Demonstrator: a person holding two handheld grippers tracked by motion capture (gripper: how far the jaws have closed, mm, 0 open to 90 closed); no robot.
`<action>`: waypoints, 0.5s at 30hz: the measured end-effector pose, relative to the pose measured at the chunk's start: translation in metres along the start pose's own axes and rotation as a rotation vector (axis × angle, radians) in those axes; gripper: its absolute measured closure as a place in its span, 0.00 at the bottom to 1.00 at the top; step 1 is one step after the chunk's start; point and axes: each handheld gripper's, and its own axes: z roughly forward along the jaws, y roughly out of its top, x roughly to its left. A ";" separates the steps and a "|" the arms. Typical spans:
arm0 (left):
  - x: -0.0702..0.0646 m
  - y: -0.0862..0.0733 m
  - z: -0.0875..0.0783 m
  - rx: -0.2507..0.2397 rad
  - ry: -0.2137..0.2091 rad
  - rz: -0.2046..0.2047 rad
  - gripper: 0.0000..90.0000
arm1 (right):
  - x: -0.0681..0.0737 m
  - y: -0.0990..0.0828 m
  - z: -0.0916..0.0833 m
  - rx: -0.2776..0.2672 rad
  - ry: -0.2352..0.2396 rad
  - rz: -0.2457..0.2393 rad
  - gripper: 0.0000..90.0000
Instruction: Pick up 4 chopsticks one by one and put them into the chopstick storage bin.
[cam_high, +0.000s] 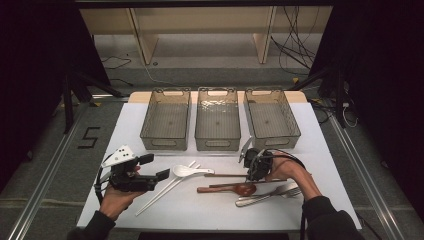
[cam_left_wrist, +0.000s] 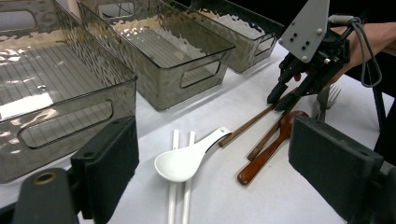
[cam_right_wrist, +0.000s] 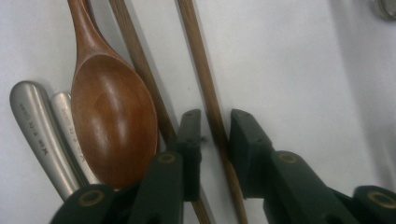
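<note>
The right gripper (cam_right_wrist: 215, 154) points down at the white table (cam_high: 165, 210), its black jaws narrowed around one slim brown wooden chopstick (cam_right_wrist: 205, 88); a thin gap shows on either side of the stick, so the pads straddle it without pressing. In the right gripper view this round, smooth, straight-grained chopstick runs from the top edge down between the jaws, and a second brown wooden chopstick (cam_right_wrist: 140, 70) lies just beside it, outside one jaw. In the high view the long axis of the pair runs roughly left to right across the table, in front of the middle and right bins, one stick a little farther from the person than the other. A glossy reddish-brown wooden spoon (cam_right_wrist: 112, 116) with an oval bowl lies against the second stick, its handle running alongside. Next to its bowl sit two brushed-metal handles (cam_right_wrist: 42, 130) with rounded ends; in the high view they belong to a fork and another metal piece (cam_high: 270, 194). To the left lie a white ceramic soup spoon (cam_left_wrist: 187, 156) with a deep bowl and a pair of white plastic chopsticks (cam_left_wrist: 180, 196), set on a diagonal. Three smoky transparent plastic bins (cam_high: 217, 120) with rippled walls and cut-out handles stand in a row behind. The left gripper (cam_left_wrist: 212, 179) hovers at the table's left with its jaws wide and holding nothing.
</note>
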 end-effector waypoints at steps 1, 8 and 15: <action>0.000 0.000 0.000 0.000 -0.001 0.000 0.17 | 0.000 0.000 0.000 0.008 0.000 -0.001 0.85; 0.000 0.000 0.000 0.001 0.000 0.000 0.17 | 0.002 0.001 -0.001 0.035 -0.008 -0.051 0.90; -0.001 0.000 0.000 0.001 0.001 0.001 0.17 | 0.003 0.001 -0.001 0.037 -0.011 -0.114 0.92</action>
